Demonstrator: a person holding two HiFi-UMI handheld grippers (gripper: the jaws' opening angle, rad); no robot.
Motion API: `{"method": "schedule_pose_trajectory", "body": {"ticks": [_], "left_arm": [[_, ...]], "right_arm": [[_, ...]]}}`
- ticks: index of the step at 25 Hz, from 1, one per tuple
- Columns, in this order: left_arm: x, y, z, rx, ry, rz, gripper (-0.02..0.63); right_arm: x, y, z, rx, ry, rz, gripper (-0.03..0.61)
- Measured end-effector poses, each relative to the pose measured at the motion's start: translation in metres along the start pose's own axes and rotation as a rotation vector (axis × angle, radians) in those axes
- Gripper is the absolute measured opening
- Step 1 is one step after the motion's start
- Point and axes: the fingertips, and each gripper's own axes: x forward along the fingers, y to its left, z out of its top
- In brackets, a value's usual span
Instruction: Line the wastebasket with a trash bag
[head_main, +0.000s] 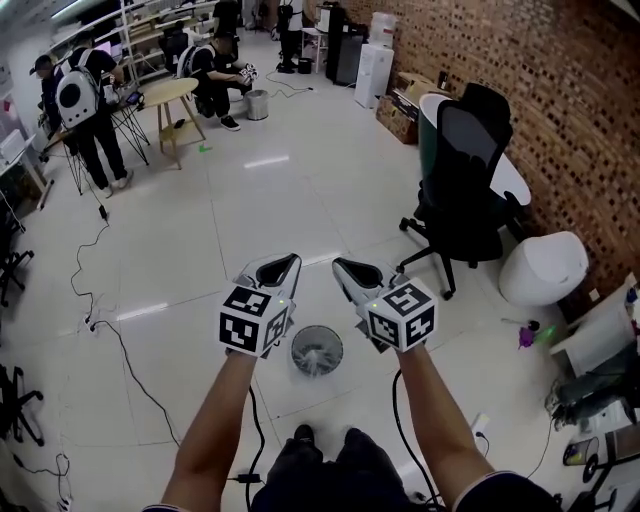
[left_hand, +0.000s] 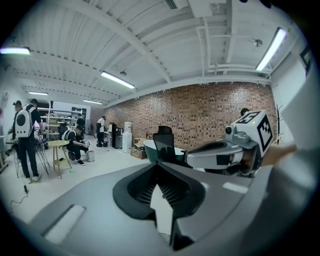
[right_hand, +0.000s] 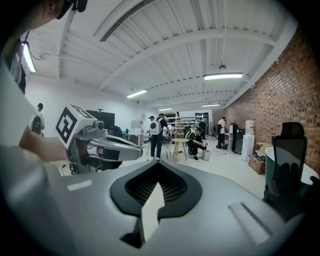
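**2 grippers held up with fingers pressed together, wastebasket on the floor beneath**

We hold the 2 grippers side by side in front of us, with our bare forearms (head_main: 215, 430) reaching in from the bottom of the head view. The left gripper (head_main: 283, 263) and the right gripper (head_main: 348, 266) are near each other but apart. Their tips lean toward one another, and each marker cube faces our camera.

In the left gripper view the fingers (left_hand: 131, 195) are pressed together with nothing caught between them. The right gripper shows at that view's right. The right gripper view gives the same reading: its 2 fingers meet at the tip and pinch nothing, and the left gripper shows at its left.

The wastebasket (head_main: 317, 350) stands upright on the pale tiled floor (head_main: 300, 190). In the head view it is below and between the 2 grippers, just ahead of our legs (head_main: 330, 475). It is a round mesh bin. Something pale shows inside it, but we cannot tell whether that is a bag. Neither gripper touches it.

A black office chair (head_main: 465, 190) stands at the right by the brick wall (head_main: 560, 90). Cables (head_main: 120, 350) trail over the floor at the left. Far back, several people (head_main: 85, 110) are gathered around a round wooden table (head_main: 170, 92).
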Motion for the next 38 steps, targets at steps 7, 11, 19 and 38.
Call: {"method": "schedule_pose_trajectory", "body": {"ticks": [7, 11, 19, 38], "left_arm": [[0.000, -0.018, 0.026, 0.007, -0.038, -0.009, 0.011], [-0.003, -0.025, 0.033, 0.011, -0.046, 0.008, 0.011], [-0.001, -0.027, 0.028, 0.007, -0.040, 0.032, 0.011], [0.008, -0.036, 0.026, -0.012, -0.040, 0.042, 0.011]], "right_arm": [[-0.020, -0.003, 0.027, -0.002, -0.042, 0.040, 0.002], [-0.026, 0.000, 0.026, 0.001, -0.042, 0.069, 0.002], [-0.024, -0.001, 0.026, 0.024, -0.055, 0.091, 0.000], [-0.031, -0.013, 0.026, 0.051, -0.071, 0.122, 0.000]]}}
